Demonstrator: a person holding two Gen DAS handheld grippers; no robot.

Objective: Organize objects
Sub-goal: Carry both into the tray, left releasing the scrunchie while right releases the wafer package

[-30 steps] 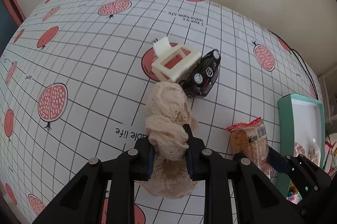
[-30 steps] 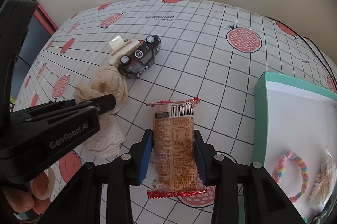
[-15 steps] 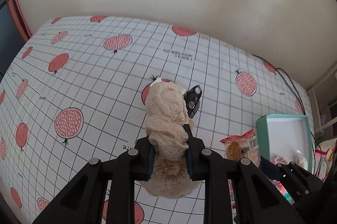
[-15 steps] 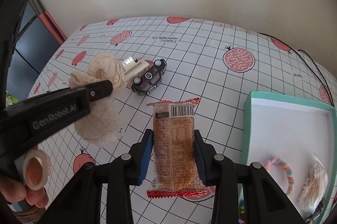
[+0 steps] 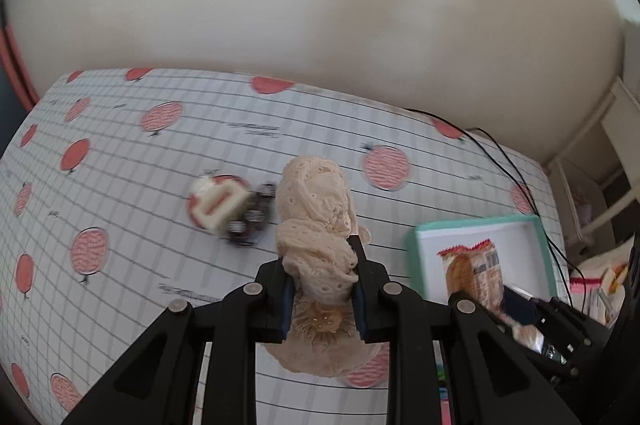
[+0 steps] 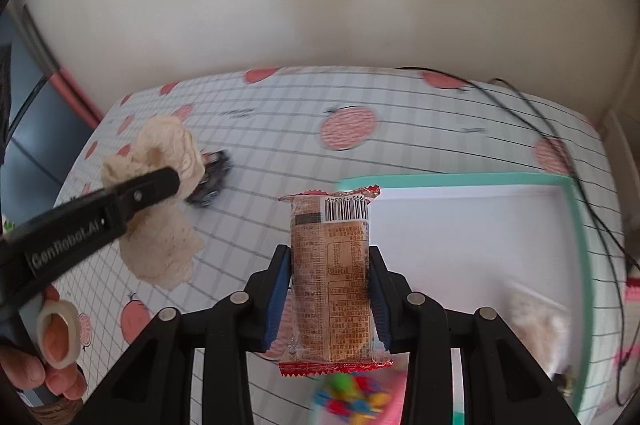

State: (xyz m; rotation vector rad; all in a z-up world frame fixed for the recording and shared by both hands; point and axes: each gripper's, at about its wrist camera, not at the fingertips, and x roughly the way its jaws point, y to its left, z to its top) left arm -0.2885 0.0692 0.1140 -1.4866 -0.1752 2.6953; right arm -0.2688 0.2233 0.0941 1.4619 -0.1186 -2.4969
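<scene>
My left gripper (image 5: pixel 320 265) is shut on a cream lace cloth (image 5: pixel 316 225), held up above the table; the cloth (image 6: pixel 160 197) also hangs from that gripper at the left of the right wrist view. My right gripper (image 6: pixel 329 265) is shut on a brown snack packet (image 6: pixel 330 273) with red crimped ends, raised over the left edge of the teal-rimmed white box (image 6: pixel 576 209). In the left wrist view the packet (image 5: pixel 472 273) shows in front of the box (image 5: pixel 416 245). A black toy car (image 5: pixel 252 221) and a white toy chair (image 5: pixel 218 203) lie together on the table.
The table carries a white grid cloth with pomegranate prints (image 5: pixel 386 167). A black cable (image 5: pixel 504 153) runs along the back right. The box holds a pale bagged item (image 6: pixel 536 321), blurred. A colourful braided item (image 6: pixel 352 395) lies near its front. A hand (image 6: pixel 52 357) grips the left handle.
Both grippers rose and swung right with their loads. The packet now hangs at the box's left edge, and the cloth hangs further above the toy car and chair.
</scene>
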